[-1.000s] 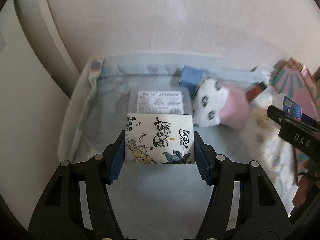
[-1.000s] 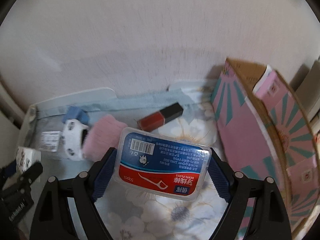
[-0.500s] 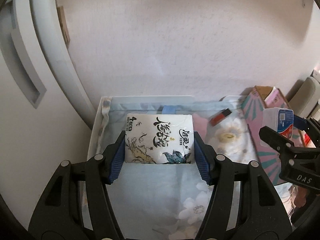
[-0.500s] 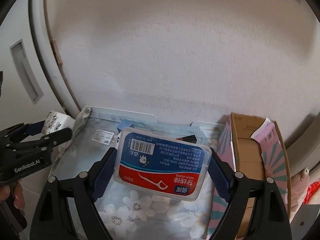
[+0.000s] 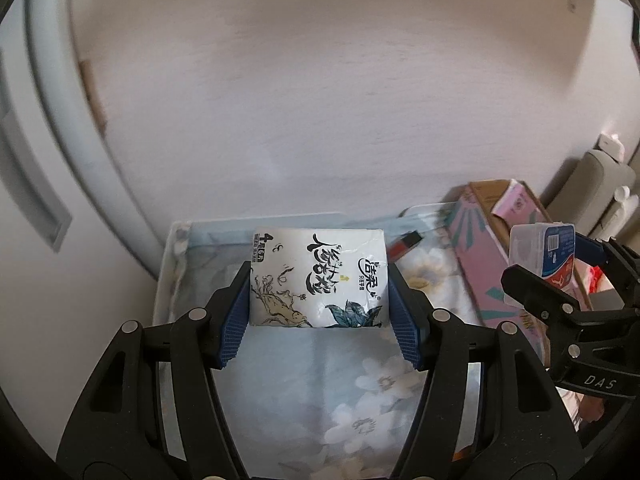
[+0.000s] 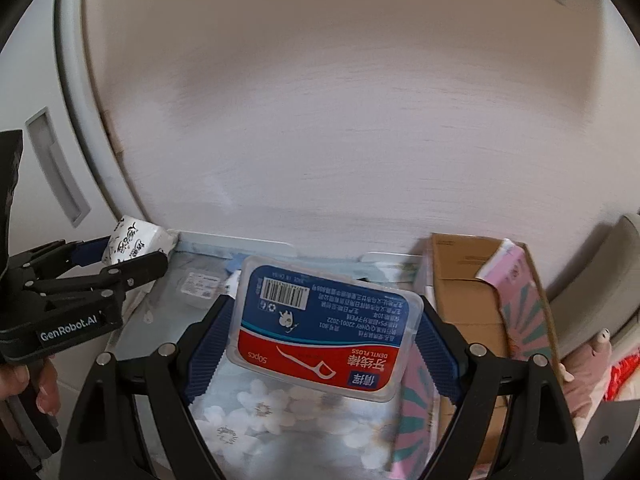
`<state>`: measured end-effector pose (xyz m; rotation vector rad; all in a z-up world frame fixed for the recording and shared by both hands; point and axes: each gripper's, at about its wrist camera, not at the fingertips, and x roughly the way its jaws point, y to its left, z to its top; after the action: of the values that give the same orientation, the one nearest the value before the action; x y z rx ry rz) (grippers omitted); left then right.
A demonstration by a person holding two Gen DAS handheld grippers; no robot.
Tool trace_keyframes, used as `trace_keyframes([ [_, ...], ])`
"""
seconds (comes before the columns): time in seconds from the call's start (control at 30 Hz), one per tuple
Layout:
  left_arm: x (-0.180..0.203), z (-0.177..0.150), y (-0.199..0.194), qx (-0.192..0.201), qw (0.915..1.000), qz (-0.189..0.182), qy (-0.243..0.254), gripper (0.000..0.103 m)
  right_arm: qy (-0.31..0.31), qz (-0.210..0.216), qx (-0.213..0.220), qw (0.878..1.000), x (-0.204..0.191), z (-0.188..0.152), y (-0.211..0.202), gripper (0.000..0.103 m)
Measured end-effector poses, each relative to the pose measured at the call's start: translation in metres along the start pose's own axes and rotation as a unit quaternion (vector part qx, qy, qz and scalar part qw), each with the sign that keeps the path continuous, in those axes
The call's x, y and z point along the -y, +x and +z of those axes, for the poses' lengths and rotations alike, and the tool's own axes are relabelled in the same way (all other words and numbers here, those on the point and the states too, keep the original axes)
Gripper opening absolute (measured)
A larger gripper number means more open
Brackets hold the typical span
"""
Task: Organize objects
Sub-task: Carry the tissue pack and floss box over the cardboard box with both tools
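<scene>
Upside-down: "DENTL FLOSS" box (image 6: 324, 328), "50pcs".

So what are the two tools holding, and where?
Left tool squeezes a tissue pack by its sides; right tool squeezes a dental floss box by its ends.

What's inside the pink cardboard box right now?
The pink cardboard box stands open; bare brown inner walls and a pink flap show. Its bottom is hidden behind the floss box.
</scene>
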<state>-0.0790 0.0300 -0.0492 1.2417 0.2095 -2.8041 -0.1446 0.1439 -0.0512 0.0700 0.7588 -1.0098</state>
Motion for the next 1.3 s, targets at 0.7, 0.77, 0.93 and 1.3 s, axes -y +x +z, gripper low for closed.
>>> trace_keyframes([
  [0.7, 0.171, 0.054, 0.046, -0.022, 0.9797, -0.148, 0.133, 0.059, 0.039, -0.128, -0.053, 0.99, 0.133, -0.026, -0.016, 0.084],
  [0.77, 0.187, 0.058, 0.055, -0.033, 0.9761, -0.162, 0.141, 0.059, 0.031, -0.13, -0.066, 0.989, 0.143, -0.027, -0.009, 0.084],
  [0.93, 0.23, 0.071, 0.094, -0.059, 0.9685, -0.176, 0.166, 0.059, 0.012, -0.122, -0.1, 0.987, 0.16, -0.03, 0.011, 0.084],
  [1.3, 0.302, 0.074, 0.182, -0.12, 0.9492, -0.155, 0.246, 0.059, -0.061, -0.1, -0.178, 0.977, 0.171, -0.049, 0.072, 0.084],
])
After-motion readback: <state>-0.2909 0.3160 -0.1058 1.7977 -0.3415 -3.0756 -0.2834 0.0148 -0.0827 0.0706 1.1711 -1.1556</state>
